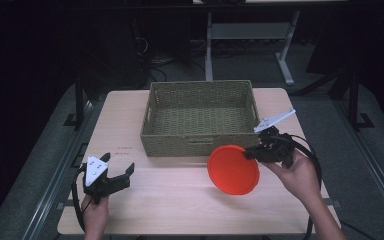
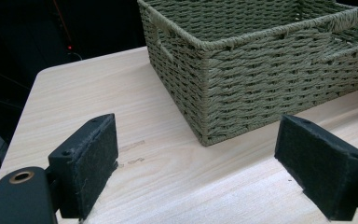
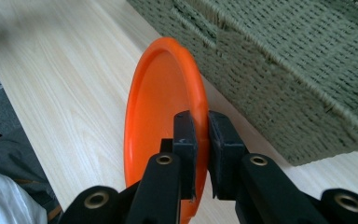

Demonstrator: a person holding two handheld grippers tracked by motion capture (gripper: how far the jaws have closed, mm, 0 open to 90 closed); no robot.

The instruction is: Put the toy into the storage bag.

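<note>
1. Nearest the person, the left gripper [image 1: 116,172] sits low over the front left part of the table [image 1: 125,120], held by the left hand [image 1: 96,212], whose forearm is cut off at the bottom edge. Its jaws stand wide apart with nothing between them; in the left gripper view the two black pads [image 2: 91,163] frame bare wood and a corner of the basket [image 2: 242,70].
2. On the right, the right hand [image 1: 297,177] holds the right gripper [image 1: 250,152], its jaws clenched on the rim of an orange plate [image 1: 233,169]. The gripper body and cable hide part of the hand.
3. The plate is tilted, lifted on edge just in front of the basket's front wall. In the right gripper view the orange plate [image 3: 161,107] stands nearly edge-on, its lower rim hidden behind the jaws; whether it touches the table cannot be told.
4. Behind, the woven green basket [image 1: 198,142] sits mid-table, its inside appearing empty. The right gripper view cuts off its far side.
5. Beyond the table, the floor and a pale desk frame [image 1: 250,35] fade into darkness; details there are hard to make out.
</note>
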